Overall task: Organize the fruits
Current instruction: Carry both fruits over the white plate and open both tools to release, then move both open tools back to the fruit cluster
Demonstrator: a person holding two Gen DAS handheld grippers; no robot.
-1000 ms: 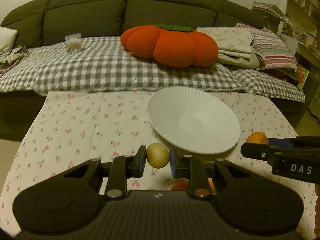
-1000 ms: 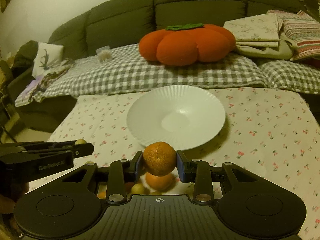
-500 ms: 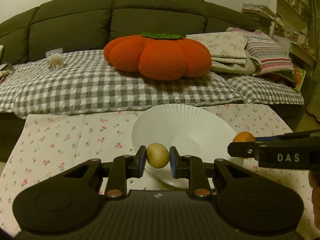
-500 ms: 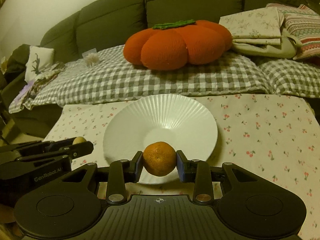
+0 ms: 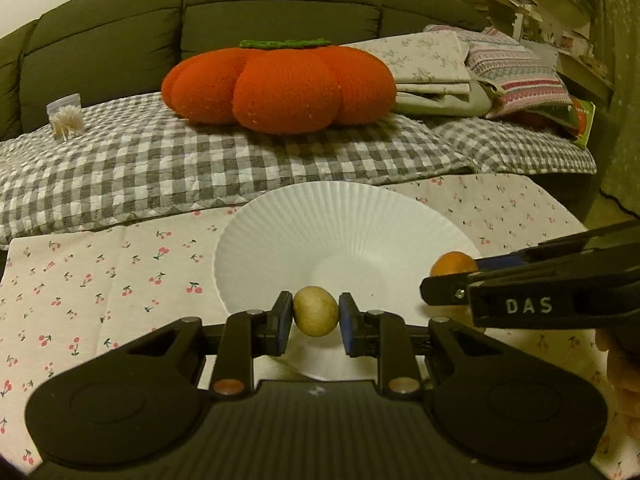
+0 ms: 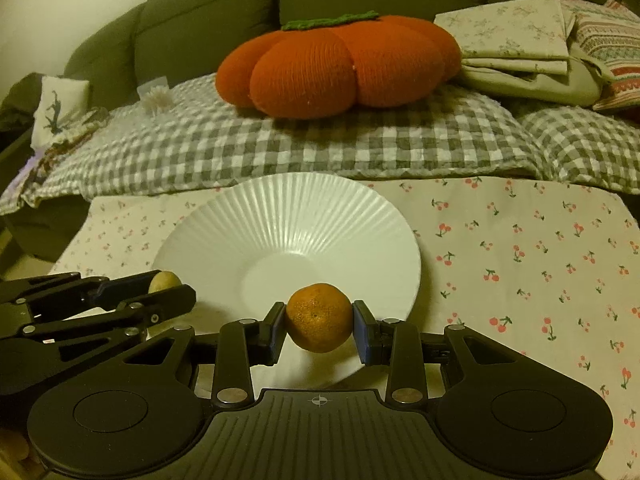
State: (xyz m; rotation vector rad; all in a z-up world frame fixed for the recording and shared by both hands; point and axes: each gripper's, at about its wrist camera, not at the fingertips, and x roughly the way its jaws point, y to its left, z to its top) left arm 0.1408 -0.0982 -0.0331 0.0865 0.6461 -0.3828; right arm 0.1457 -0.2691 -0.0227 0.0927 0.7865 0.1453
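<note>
Your left gripper (image 5: 315, 316) pinches one small tan fruit (image 5: 315, 317); your right gripper (image 6: 319, 318) clamps one mandarin (image 6: 319, 318). Both hang over the one white ribbed plate (image 6: 288, 216) on the cherry-print tablecloth (image 6: 520, 248).

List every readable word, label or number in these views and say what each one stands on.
"DAS": white letters on the side of the right tool.
Books and papers on the shelves: too small and blurred to read.
Green package at the sofa's end: print unreadable.
No other text is legible.
</note>
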